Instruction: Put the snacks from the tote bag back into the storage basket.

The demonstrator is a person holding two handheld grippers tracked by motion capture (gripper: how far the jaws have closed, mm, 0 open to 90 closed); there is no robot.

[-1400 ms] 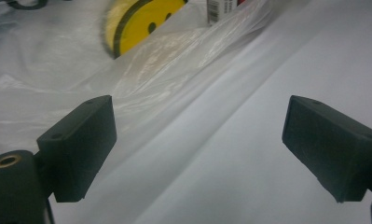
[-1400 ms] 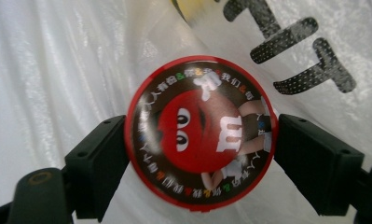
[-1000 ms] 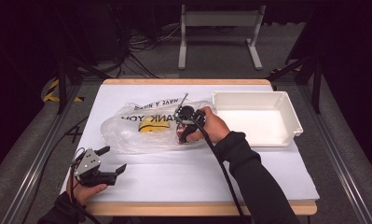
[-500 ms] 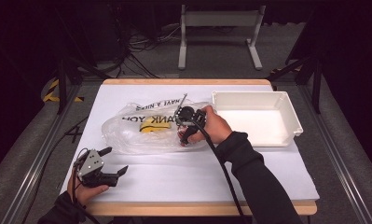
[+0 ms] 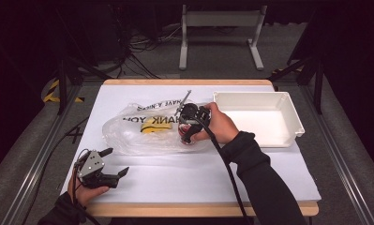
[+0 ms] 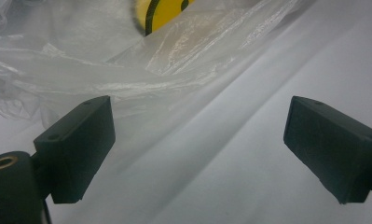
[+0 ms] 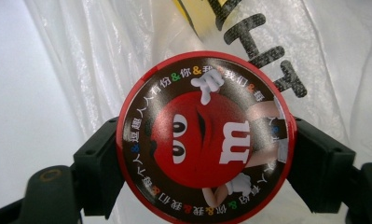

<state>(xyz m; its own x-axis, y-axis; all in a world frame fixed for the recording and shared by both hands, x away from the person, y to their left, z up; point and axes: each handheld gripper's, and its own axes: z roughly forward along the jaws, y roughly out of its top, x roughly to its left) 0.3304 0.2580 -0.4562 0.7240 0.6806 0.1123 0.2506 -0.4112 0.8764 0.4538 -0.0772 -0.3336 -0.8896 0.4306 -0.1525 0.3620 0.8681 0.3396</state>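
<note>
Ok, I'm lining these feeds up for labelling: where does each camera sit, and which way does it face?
High view: above the person's side, looking forward and down on the table; forearms, both hands, left tongs, right tongs.
Left gripper view: rides the left tongs, jaws apart, facing the plastic bag.
Right gripper view: rides the right tongs, jaws on a round red tin.
Shared: the high view also shows the plastic bag and white tray.

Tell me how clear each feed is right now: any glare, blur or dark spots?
High view: white table bright, surroundings nearly black. Left gripper view: soft focus, sheen on the plastic bag. Right gripper view: round tin sharp, its print readable, bag behind slightly washed out.
</note>
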